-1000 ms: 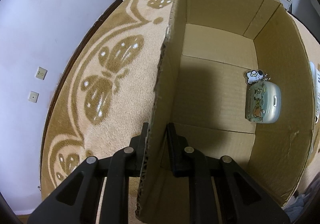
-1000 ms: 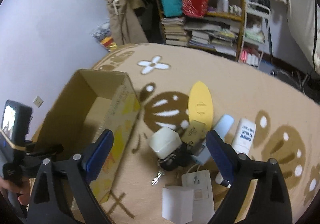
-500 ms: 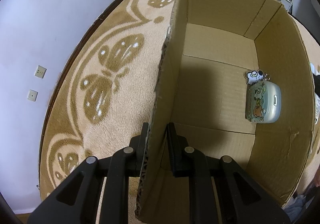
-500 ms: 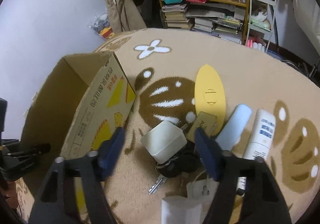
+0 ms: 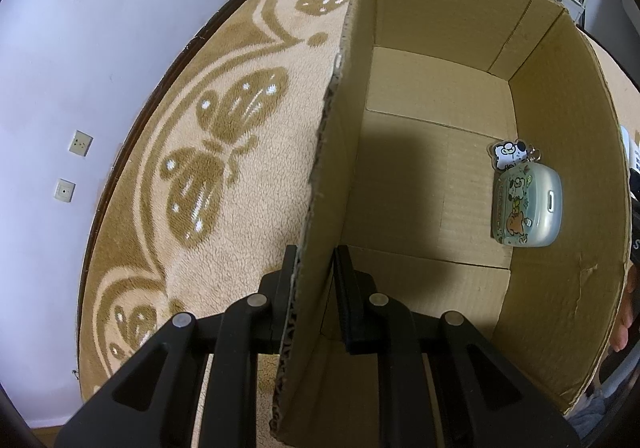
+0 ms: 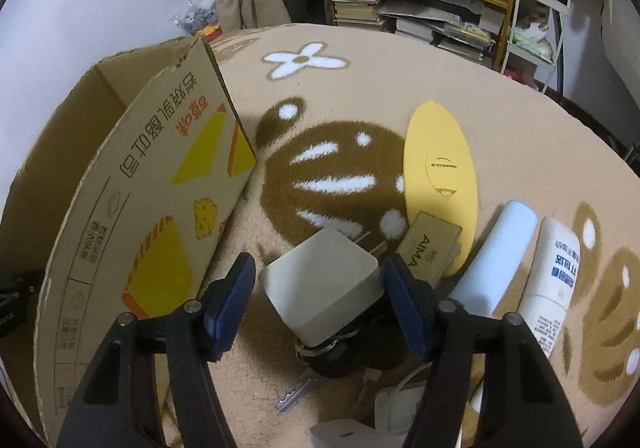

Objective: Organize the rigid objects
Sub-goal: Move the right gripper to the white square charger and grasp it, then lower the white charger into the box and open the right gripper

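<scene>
In the left wrist view, the left gripper (image 5: 314,288) pinched the cardboard box (image 5: 432,96) wall at lower centre, an earbud case (image 5: 528,208) lying at the box's right; a tug there could tip it. In the right wrist view, the right gripper (image 6: 318,302), its jaws just closing but still spread, straddled the white charger (image 6: 324,284) at lower centre, left pad apart, so an uneven squeeze might twist it onto the keys (image 6: 316,372).

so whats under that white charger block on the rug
The white charger block lies on a dark key fob with a key ring; a silver key pokes out below. How far the fob reaches under the block is covered.
</scene>
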Tool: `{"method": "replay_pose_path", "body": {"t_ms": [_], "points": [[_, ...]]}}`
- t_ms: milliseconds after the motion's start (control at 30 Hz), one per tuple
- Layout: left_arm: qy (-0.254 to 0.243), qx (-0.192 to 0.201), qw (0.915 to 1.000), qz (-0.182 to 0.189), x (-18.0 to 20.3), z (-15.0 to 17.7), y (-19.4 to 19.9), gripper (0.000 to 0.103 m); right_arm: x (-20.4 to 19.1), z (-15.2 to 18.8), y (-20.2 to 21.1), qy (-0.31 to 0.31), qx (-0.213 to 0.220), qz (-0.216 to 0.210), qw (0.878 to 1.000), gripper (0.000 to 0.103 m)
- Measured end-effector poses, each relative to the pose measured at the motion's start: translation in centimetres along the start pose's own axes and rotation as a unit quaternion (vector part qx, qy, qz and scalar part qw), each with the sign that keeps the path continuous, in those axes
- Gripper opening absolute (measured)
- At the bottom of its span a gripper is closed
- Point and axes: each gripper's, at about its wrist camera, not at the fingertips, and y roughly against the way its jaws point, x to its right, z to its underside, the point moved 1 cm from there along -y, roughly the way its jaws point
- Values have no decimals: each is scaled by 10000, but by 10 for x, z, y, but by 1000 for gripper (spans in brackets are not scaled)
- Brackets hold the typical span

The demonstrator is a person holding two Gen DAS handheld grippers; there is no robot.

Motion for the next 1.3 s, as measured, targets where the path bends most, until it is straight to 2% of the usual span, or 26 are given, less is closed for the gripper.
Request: {"method": "replay_pose_path", "body": {"t_ms": [233, 667, 1000, 1300], "points": [[-9, 10, 10000, -12, 0, 0, 0, 16, -8, 4, -7, 183, -38, 144, 9997, 69], [1, 3, 10000, -4, 1, 1, 0, 16, -9, 0, 7, -62, 0, 133, 9999, 68], [-26, 14, 10000, -41, 3, 2, -1, 16, -19, -21, 62, -202, 793, -296, 9962, 68], [-47, 22, 10000, -81, 4, 2, 0, 17, -67, -28, 99, 355, 1346, -641, 9882, 68]]}}
